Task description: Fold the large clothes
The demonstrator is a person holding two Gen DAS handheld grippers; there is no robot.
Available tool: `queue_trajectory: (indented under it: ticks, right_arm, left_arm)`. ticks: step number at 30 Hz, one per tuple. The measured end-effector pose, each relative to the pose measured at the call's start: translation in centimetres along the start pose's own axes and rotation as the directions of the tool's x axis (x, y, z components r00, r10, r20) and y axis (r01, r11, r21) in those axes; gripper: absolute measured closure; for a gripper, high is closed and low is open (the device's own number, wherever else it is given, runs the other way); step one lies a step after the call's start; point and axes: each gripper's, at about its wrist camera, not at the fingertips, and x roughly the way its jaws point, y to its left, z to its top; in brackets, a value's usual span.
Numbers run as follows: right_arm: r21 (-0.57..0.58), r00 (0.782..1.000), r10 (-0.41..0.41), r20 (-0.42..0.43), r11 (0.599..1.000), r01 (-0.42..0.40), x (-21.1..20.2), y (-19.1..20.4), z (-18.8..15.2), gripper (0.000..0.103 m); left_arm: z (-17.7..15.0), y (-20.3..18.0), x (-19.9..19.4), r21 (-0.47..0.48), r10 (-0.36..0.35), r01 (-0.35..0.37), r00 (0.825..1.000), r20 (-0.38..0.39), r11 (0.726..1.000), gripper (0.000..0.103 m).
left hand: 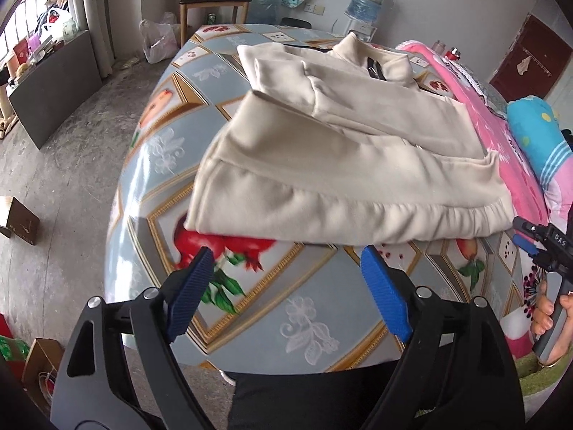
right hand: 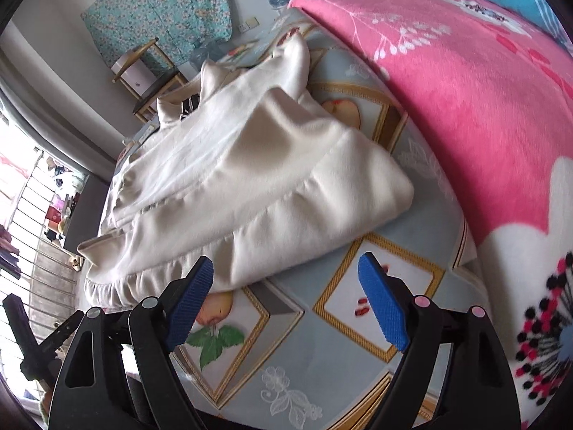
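A cream zip-up jacket (left hand: 343,143) lies folded on the fruit-patterned tablecloth (left hand: 297,308), collar at the far end, ribbed hem toward me. My left gripper (left hand: 286,268) hovers open just short of the hem, nothing between its blue pads. In the right wrist view the same jacket (right hand: 250,186) lies ahead and to the left. My right gripper (right hand: 286,276) is open over bare tablecloth (right hand: 308,358) beside the hem's near corner, holding nothing. The right gripper also shows at the right edge of the left wrist view (left hand: 530,236), held by a hand (left hand: 548,315).
A pink flowered blanket (right hand: 465,89) covers the table's right side, with a blue pillow (left hand: 537,132) on it. A wooden chair (left hand: 215,3) and a water bottle (left hand: 369,0) stand beyond the table. Cardboard boxes (left hand: 18,218) sit on the concrete floor at left.
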Motion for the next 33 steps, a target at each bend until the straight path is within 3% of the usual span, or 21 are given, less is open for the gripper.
queue_trajectory:
  ticks: [16, 24, 28, 31, 33]
  right_arm:
    - [-0.005, 0.999, -0.003, -0.052, 1.0, 0.003, 1.5, -0.2, -0.9, 0.022]
    - [0.031, 0.999, 0.031, -0.036, 0.999, -0.03, 1.7, -0.9, -0.6, 0.022]
    - [0.086, 0.998, 0.056, -0.008, 0.995, -0.055, 1.8, -1.5, -0.2, 0.022]
    - [0.146, 0.998, 0.069, 0.003, 0.987, -0.069, 1.5, -2.0, -0.1, 0.022]
    - [0.184, 0.998, 0.057, 0.007, 0.981, -0.057, 1.0, -2.5, -0.2, 0.022]
  left_arm:
    - [-1.6, 0.4, 2.4, -0.068, -0.08, 0.079, 0.997, -0.013, 0.995, 0.023]
    - [-1.4, 1.2, 2.7, -0.105, -0.142, 0.147, 0.989, 0.049, 0.984, 0.023]
    - [-0.8, 2.1, 3.1, -0.166, -0.21, 0.221, 0.974, 0.08, 0.961, 0.023]
    - [-0.3, 3.5, 3.5, -0.259, -0.274, 0.297, 0.954, 0.123, 0.919, 0.023]
    - [0.0, 3.9, 3.7, -0.297, -0.282, 0.31, 0.95, 0.134, 0.903, 0.023]
